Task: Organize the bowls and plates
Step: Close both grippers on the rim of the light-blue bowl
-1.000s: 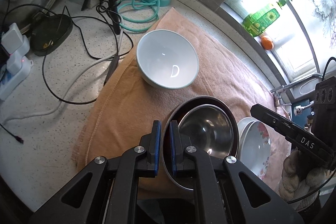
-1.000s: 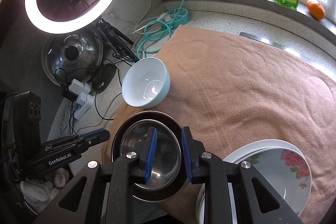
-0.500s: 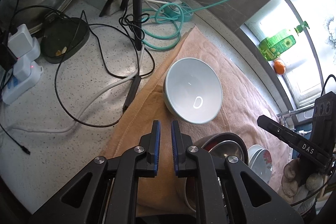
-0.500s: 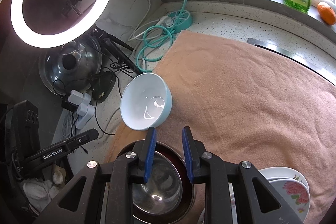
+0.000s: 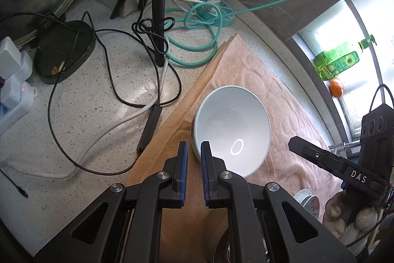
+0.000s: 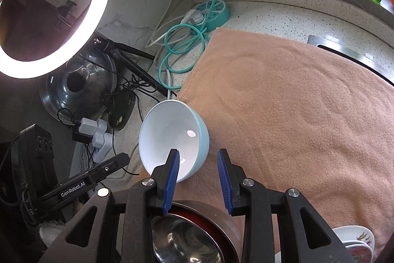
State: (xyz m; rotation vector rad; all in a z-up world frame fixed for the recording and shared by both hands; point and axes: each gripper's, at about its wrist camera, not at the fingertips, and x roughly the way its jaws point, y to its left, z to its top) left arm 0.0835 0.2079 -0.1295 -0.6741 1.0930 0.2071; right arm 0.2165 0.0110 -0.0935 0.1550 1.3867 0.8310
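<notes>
A pink towel point(image 6: 295, 115) covers your speckled counter point(image 5: 86, 115), with a pale blue bowl point(image 6: 172, 137) upright at its left edge. Your right claw point(image 6: 198, 169) has just been opening, empty, astride the bowl's near rim; your left claw point(image 5: 194, 157) is closed, empty, beside it.

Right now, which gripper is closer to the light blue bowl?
Left, narrowly. The left gripper, shut and empty, sits at the light blue bowl's near rim; the right gripper, open, hangs just short of it.
</notes>
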